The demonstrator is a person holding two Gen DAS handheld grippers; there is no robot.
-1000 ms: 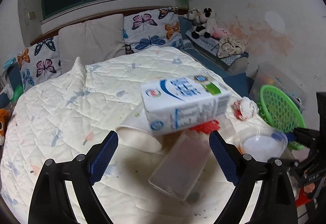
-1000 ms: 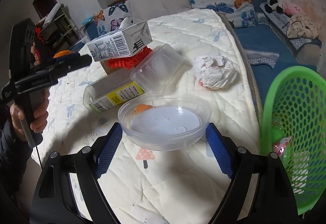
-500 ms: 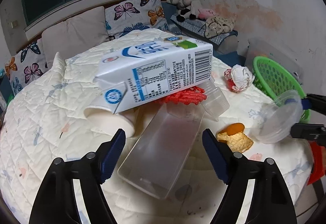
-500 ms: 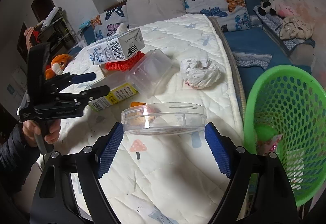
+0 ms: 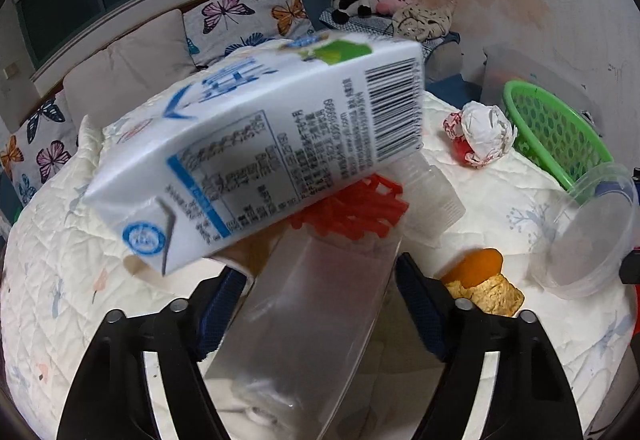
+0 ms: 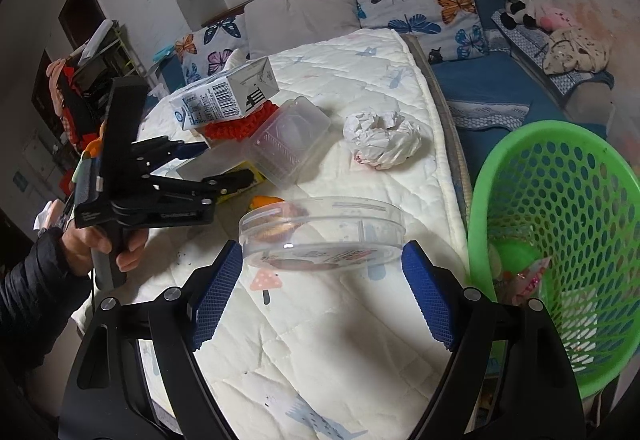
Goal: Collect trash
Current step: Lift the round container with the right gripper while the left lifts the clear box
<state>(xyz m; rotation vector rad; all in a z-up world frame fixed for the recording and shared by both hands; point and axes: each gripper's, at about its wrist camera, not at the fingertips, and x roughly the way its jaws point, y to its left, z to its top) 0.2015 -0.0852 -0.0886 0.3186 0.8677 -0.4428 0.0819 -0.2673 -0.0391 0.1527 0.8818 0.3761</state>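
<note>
Covering the bed, a white quilt point(image 6: 340, 324) holds the trash; a green basket point(image 6: 560, 200) stands right. Nearer, the right gripper point(image 6: 322, 272) clamps a clear lid point(image 6: 320, 232). Left, the left gripper point(image 5: 318, 300) is closing around a clear box point(image 5: 316, 320), below a milk carton point(image 5: 256, 144).

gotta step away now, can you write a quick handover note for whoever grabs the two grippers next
Right gripper: shut on the clear round lid, lifted off the bed beside the green basket.
Left gripper: jaws closing around the clear plastic tray, pads not yet pressing on it.
On the bed: milk carton on top of the red foam net, a clear clamshell box, crumpled paper, orange peel with a biscuit piece.
Done: a few wrappers are already in the basket.
Left: drop the lid in, grip the tray, then clear the remaining pile.
</note>
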